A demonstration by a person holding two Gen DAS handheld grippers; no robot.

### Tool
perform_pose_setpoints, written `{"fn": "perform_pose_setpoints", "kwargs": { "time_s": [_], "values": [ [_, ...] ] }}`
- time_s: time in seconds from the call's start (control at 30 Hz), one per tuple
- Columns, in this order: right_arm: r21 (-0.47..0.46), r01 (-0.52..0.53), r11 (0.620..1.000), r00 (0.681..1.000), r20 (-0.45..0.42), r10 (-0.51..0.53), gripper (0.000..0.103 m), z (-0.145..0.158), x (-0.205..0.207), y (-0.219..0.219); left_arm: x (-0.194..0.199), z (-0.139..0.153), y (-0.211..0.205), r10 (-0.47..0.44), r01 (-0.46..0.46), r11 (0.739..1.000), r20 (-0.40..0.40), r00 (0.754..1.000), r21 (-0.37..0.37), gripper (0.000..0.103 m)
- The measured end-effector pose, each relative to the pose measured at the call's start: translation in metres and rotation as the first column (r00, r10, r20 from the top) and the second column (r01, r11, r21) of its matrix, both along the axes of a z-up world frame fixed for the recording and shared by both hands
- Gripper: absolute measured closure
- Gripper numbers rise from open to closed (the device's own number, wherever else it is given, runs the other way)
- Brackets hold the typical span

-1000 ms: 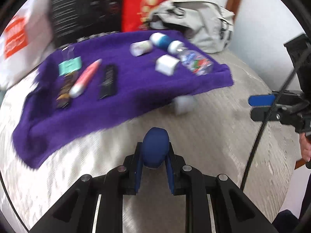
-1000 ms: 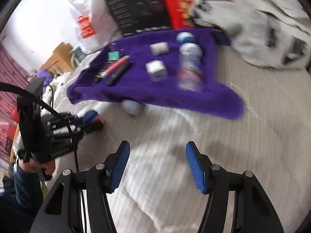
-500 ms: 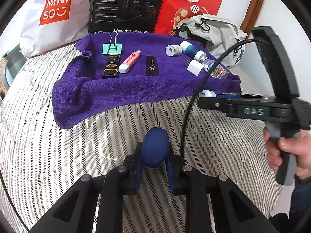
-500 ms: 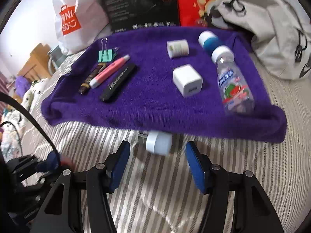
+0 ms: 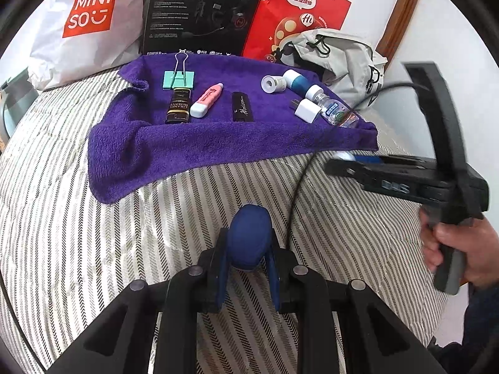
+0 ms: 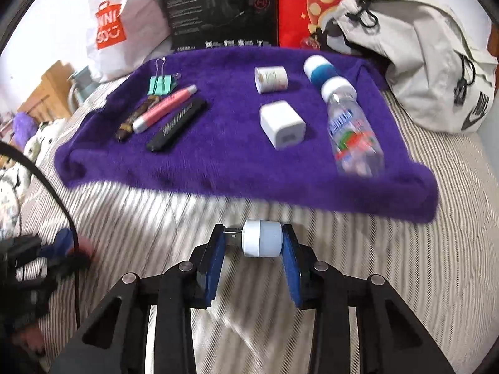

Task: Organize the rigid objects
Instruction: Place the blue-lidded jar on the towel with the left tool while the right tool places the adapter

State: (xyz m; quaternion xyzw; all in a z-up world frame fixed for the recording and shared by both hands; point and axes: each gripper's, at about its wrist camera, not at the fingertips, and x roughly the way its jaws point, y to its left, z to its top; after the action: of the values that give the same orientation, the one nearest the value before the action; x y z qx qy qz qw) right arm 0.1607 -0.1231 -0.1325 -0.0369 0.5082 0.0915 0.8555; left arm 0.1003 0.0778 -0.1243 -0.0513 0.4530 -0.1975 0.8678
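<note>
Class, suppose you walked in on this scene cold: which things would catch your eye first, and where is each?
The purple towel spread on the striped bed, with small items lined up on it, stands out first. Next, the right hand-held gripper closes on a small white-capped USB plug just in front of the towel, while the left hand-held gripper clamps a dark blue rounded object.

A small pale-blue cylinder with a metal USB plug (image 6: 261,242) lies crosswise just off the purple towel (image 6: 218,168), on the striped bed. A dark-blue rounded object (image 5: 248,237) stands upright. On the towel, left group: green binder clip (image 5: 178,79), dark brown bar (image 5: 178,107), pink highlighter (image 5: 206,100), black flat stick (image 5: 241,107). Right group: white roll (image 6: 270,79), blue-banded cylinder (image 6: 319,70), white charger cube (image 6: 282,127), clear bottle (image 6: 351,131) lying down.
</note>
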Motion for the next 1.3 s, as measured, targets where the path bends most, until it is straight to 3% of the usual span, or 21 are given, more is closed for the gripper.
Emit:
{"fn": "perform_pose_setpoints", "kwargs": {
  "time_s": [0.33,0.87,1.3],
  "values": [
    [-0.053,-0.031,0.998,0.999,0.008,0.031,0.067,-0.001,-0.022,-0.018,0.000,0.000,-0.006,0.009,-0.010,1.000,0.008,1.000,0.028,0.082],
    [0.064,-0.127,0.990,0.992,-0.015,0.128,0.067,0.023,-0.023,-0.036,0.014,0.018,0.001,0.062,-0.062,0.998,-0.031,0.998,0.003,0.083],
    [0.123,-0.181,0.976,0.983,0.054,0.175,0.067,0.058,0.001,-0.050,0.051,0.046,-0.003,0.100,-0.100,0.994,0.002,0.995,0.040,0.083]
  ]
}}
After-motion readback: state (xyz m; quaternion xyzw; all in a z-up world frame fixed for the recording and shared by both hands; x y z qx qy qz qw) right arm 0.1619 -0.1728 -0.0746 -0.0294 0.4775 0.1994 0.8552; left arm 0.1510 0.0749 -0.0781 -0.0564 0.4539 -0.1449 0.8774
